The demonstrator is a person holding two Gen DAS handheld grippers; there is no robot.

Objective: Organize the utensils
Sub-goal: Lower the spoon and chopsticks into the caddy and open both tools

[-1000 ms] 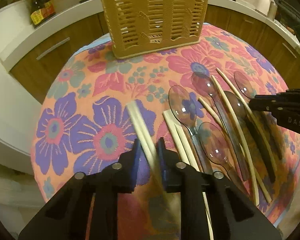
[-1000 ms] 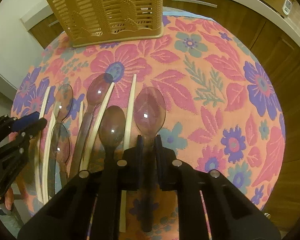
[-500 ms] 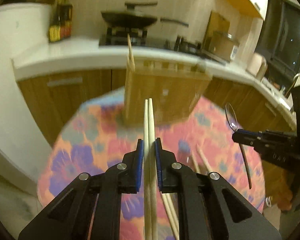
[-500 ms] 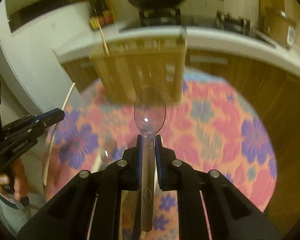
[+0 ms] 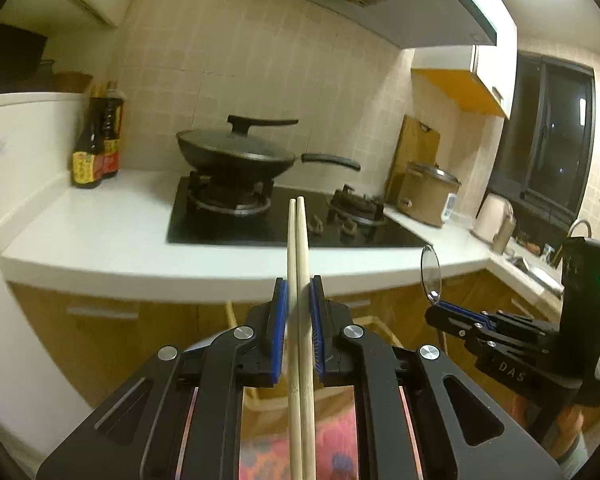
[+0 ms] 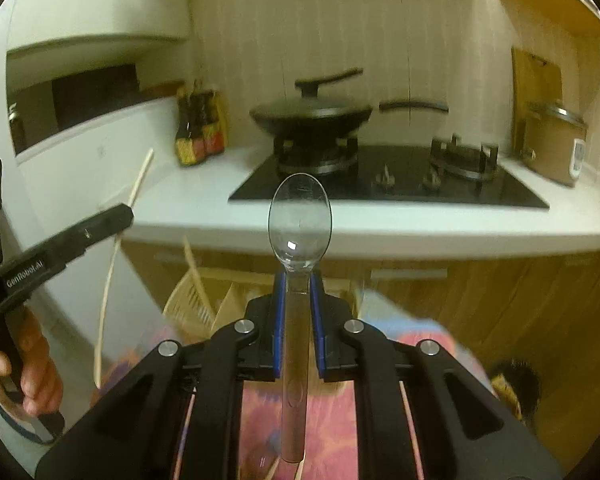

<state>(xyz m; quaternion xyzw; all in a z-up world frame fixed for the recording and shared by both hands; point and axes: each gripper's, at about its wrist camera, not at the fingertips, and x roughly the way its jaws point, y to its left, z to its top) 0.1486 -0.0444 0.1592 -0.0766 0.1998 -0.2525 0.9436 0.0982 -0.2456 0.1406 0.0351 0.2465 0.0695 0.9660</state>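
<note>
My left gripper (image 5: 299,300) is shut on a pair of pale wooden chopsticks (image 5: 298,248) and holds them upright, tips up, above the flowered table (image 5: 336,452). My right gripper (image 6: 298,292) is shut on the handle of a clear plastic spoon (image 6: 300,220), bowl up. The tan slotted utensil basket (image 6: 204,300) stands below and ahead, partly hidden by the right gripper; a chopstick stands in it. In the left wrist view the right gripper (image 5: 436,312) with its spoon (image 5: 431,274) is at the right. In the right wrist view the left gripper (image 6: 116,216) and its chopsticks (image 6: 112,264) are at the left.
A white counter (image 5: 100,240) runs behind the table with a hob and a black wok (image 5: 236,156), sauce bottles (image 5: 96,148) and a rice cooker (image 5: 428,196). Wooden cabinet fronts (image 6: 500,300) lie below the counter. More utensils lie on the table under the right gripper.
Both grippers have lifted their utensils off the table and tilted upward, so the views swing from the tabletop to the counter. The basket has dropped low in both views.
</note>
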